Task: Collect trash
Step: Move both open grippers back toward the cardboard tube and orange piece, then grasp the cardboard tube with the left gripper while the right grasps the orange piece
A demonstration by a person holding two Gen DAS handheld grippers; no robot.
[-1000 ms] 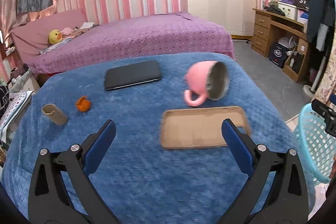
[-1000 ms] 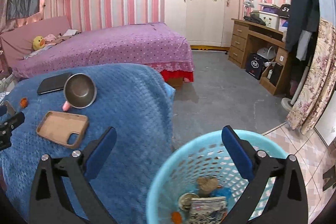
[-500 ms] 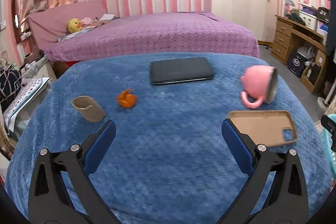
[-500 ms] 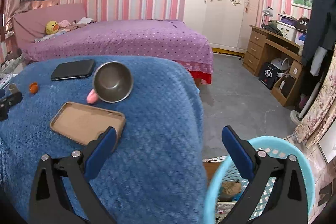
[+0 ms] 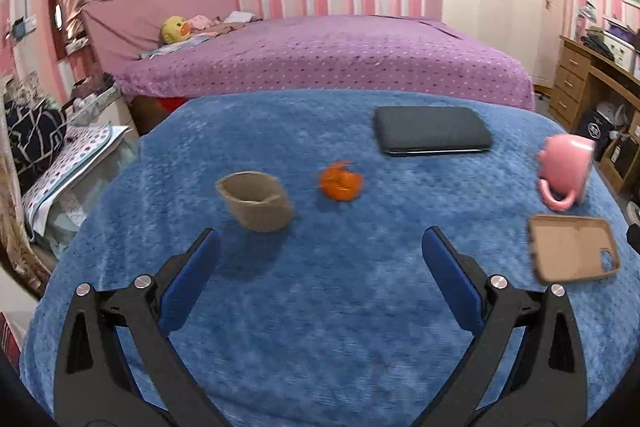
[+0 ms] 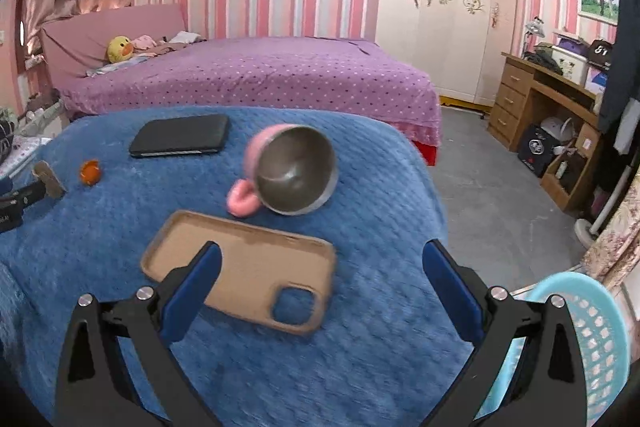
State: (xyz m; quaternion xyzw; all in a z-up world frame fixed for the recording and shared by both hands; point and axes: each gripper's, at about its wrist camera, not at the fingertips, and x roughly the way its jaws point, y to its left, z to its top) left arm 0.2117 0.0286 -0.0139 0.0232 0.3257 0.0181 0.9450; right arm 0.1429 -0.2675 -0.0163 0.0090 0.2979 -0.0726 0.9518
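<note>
While hovering over the blue blanket (image 5: 320, 307), left gripper (image 5: 320, 247) spread wide, nothing between jaws | right gripper (image 6: 320, 259) likewise spread, above tan phone case (image 6: 240, 267) | cardboard tube (image 5: 256, 201) lying ahead of left fingers, orange peel (image 5: 340, 183) beside it | basket (image 6: 592, 331) at lower right off blanket | pink mug (image 6: 288, 171) tipped over beside black phone (image 6: 180, 141)
</note>
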